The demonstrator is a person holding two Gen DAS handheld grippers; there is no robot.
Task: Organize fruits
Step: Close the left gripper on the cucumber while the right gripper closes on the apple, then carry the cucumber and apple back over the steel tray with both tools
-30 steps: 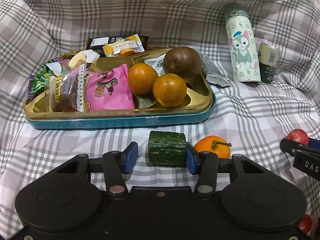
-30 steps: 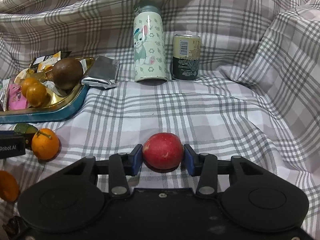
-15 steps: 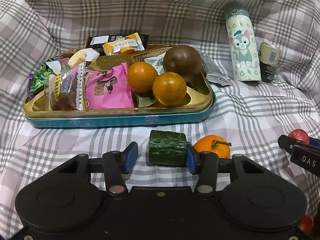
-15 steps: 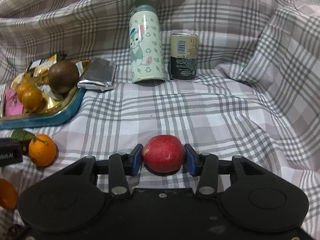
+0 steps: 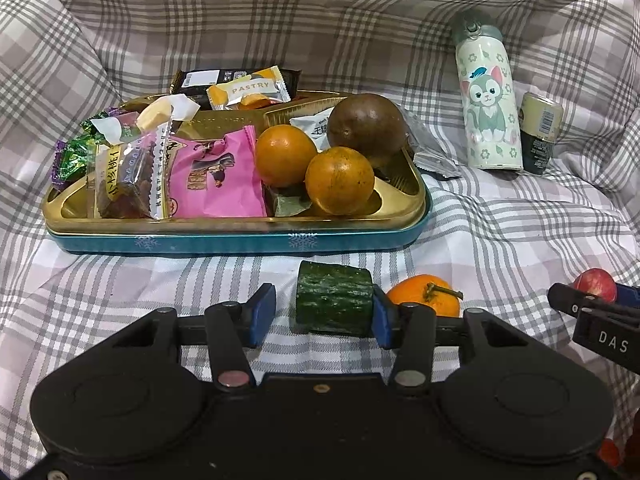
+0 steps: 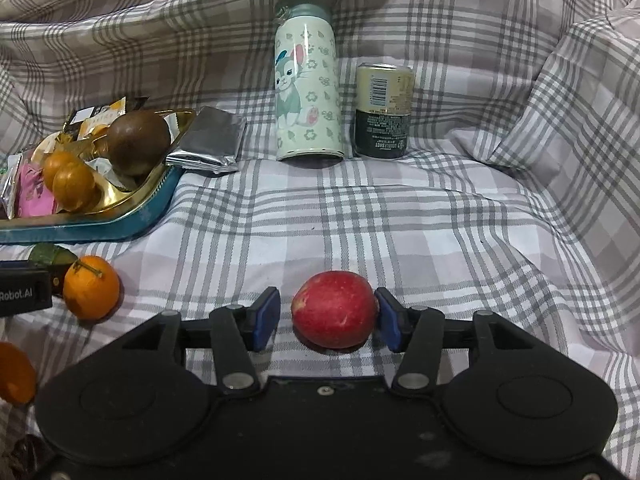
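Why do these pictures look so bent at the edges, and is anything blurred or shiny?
Left wrist view: the fisheye lens curves the plaid cloth lines and darkens the corners; the gold tray rim shines with reflected light. Right wrist view: the same bowing; a bright streak of glare runs down the cat bottle, and the red apple casts a soft shadow beneath. Both look sharp.
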